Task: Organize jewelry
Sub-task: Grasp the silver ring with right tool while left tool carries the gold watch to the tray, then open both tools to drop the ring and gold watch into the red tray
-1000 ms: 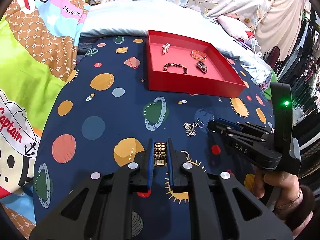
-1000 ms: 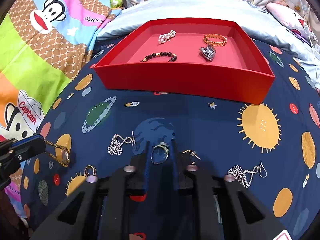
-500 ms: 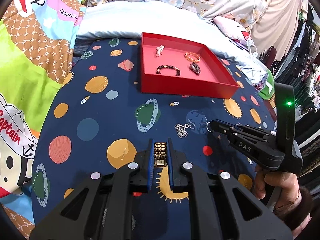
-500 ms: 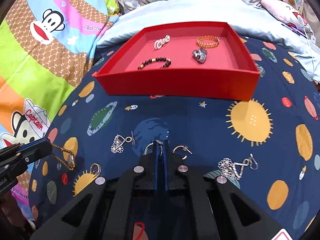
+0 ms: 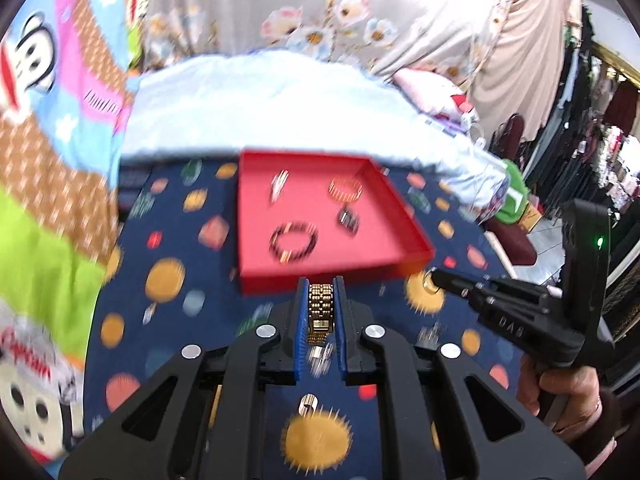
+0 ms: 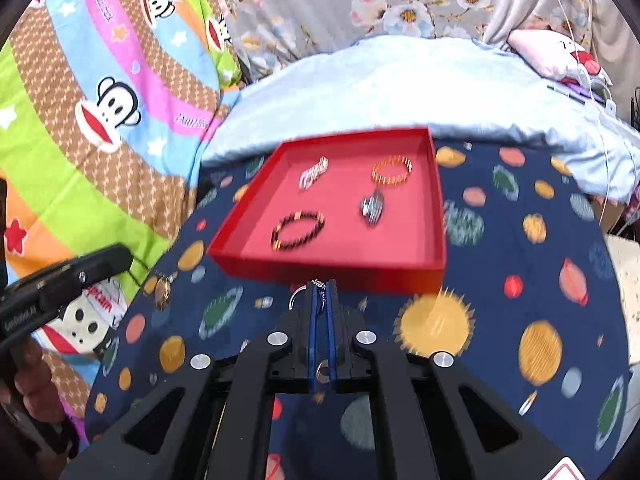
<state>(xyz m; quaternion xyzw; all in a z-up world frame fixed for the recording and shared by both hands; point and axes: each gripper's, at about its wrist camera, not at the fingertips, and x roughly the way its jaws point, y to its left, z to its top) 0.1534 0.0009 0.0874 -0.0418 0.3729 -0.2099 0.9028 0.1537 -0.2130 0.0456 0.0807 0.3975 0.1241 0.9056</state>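
Between my left gripper's (image 5: 320, 312) blue pads I have a gold watch band (image 5: 320, 308) clamped, while my right gripper (image 6: 320, 328) is closed tight on a silver ring (image 6: 298, 294) that pokes out at its tip. Both hang over the navy planet-print cloth (image 6: 500, 320). Just beyond them sits the red tray (image 6: 332, 268), holding a dark bead bracelet (image 6: 298, 230), a silver charm (image 6: 372, 208), a gold bangle (image 6: 392, 170) and a pale bracelet (image 6: 314, 172), each lying apart.

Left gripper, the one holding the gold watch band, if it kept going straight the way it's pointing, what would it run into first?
Most likely the near wall of the red tray, directly beyond the left gripper and its gold watch band. The picture is blurred and depth is unclear, so it might clear the wall and reach the tray floor.
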